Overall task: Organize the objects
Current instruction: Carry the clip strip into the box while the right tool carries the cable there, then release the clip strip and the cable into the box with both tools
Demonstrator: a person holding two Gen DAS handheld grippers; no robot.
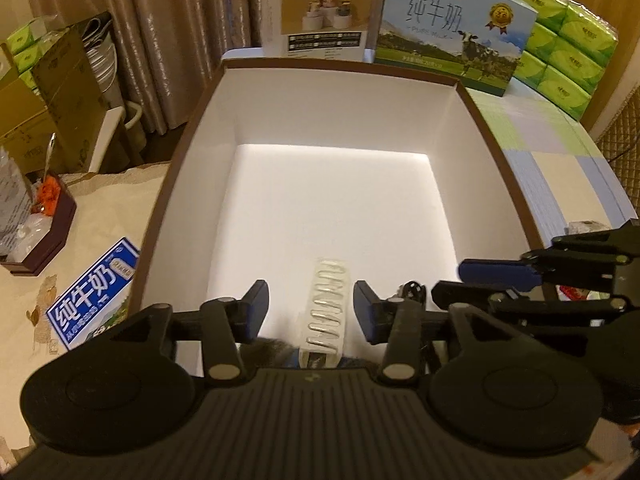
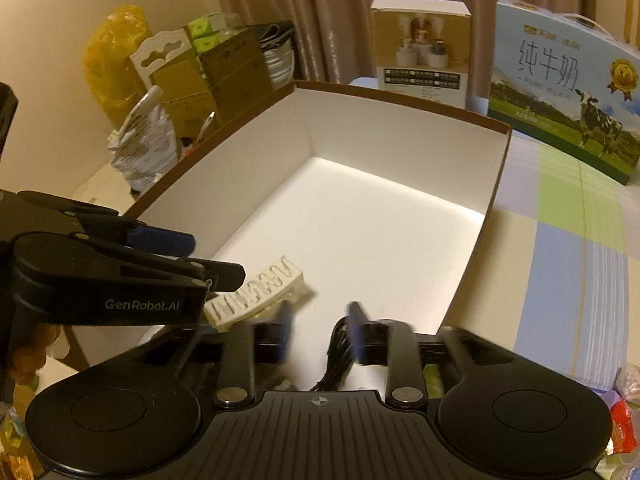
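Note:
A large open box (image 1: 192,160) with white inside and brown rim stands on the table; it also shows in the right wrist view (image 2: 492,184). A clear pack of silver clips (image 1: 326,312) lies on its floor at the near end, between the fingers of my open left gripper (image 1: 310,306), which do not touch it. The pack also shows in the right wrist view (image 2: 256,294), under the left gripper. My right gripper (image 2: 320,332) is open over the box's near edge, with a black cable (image 2: 338,360) just beside its right finger (image 2: 356,332).
A milk carton (image 1: 92,296) lies left of the box. A small brown tray (image 1: 44,232) with odds and ends is further left. Behind the box stand a beige product box (image 1: 320,12), a milk case (image 1: 456,28) and green tissue packs (image 1: 568,44). Checked tablecloth lies to the right.

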